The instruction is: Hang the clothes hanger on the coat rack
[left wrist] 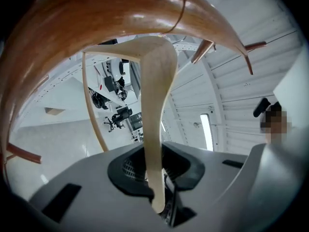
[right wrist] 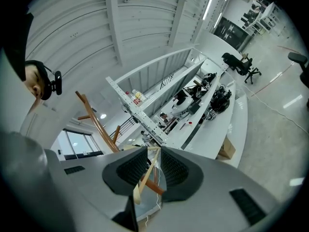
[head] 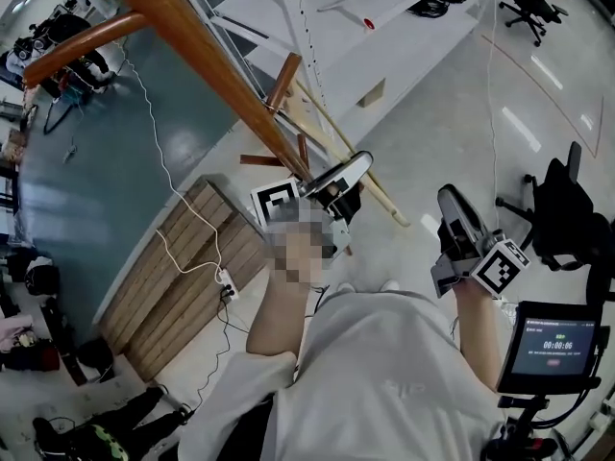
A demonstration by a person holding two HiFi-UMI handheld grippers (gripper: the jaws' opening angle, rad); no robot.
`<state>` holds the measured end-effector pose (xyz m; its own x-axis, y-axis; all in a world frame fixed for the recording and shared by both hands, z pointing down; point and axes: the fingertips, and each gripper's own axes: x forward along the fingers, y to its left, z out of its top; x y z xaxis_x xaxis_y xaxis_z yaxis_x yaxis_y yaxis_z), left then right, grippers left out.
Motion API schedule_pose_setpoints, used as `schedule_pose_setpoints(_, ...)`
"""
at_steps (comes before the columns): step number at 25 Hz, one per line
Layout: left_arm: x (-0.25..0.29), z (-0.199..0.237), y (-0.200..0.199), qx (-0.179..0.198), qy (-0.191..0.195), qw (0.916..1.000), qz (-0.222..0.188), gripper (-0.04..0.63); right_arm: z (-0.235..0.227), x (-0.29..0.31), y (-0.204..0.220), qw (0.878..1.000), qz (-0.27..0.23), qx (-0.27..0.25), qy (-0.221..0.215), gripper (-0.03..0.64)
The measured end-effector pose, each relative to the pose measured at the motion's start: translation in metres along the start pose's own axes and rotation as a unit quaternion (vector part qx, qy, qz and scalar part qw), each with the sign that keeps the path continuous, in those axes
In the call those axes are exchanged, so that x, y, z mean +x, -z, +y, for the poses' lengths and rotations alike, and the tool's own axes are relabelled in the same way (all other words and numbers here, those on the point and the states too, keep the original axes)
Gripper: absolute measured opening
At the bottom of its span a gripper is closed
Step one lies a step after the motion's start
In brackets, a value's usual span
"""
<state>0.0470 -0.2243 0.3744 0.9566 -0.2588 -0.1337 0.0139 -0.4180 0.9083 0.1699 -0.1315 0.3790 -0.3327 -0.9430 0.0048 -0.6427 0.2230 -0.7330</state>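
Note:
The brown wooden coat rack pole (head: 207, 51) slants from the top left toward the middle, with a peg (head: 283, 80) branching off it. My left gripper (head: 332, 192) is shut on the pale wooden hanger (head: 382, 195) just below the pole. In the left gripper view the hanger (left wrist: 157, 129) rises from between the jaws toward a curved brown rack arm (left wrist: 120, 13) arching overhead. My right gripper (head: 459, 227) hangs apart to the right, holding nothing. Its jaws stand a little open, and through the gap I see the hanger (right wrist: 145, 175) and the rack (right wrist: 96, 122) farther off.
A wooden pallet (head: 183, 277) lies on the floor at the left with a power strip (head: 228, 286) and white cable beside it. Long white tables (head: 384, 36) run behind the rack. An office chair (head: 567, 209) and a screen on a stand (head: 553, 344) are at the right.

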Motion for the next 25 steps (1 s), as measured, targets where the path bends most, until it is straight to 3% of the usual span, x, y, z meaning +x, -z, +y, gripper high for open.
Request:
schedule_pose_setpoints(8,-0.021,0.005,0.009,-0.008,-0.016,0.9995,-0.027,0.066,0.017,0.010,0.011,0.999,0.021,-0.007,-0.041,0.095)
schedule_pose_setpoints(19,-0.073,-0.009,0.025,0.011,-0.030,0.9960,-0.083,0.069,0.038,0.018,0.027,0.996,0.050,0.003,-0.078,0.095)
schedule_pose_setpoints(25,-0.101,-0.018,0.037,0.016,-0.035,0.9935,-0.107,0.069,0.053,0.033,0.046,0.990,0.071,0.012,-0.122,0.095)
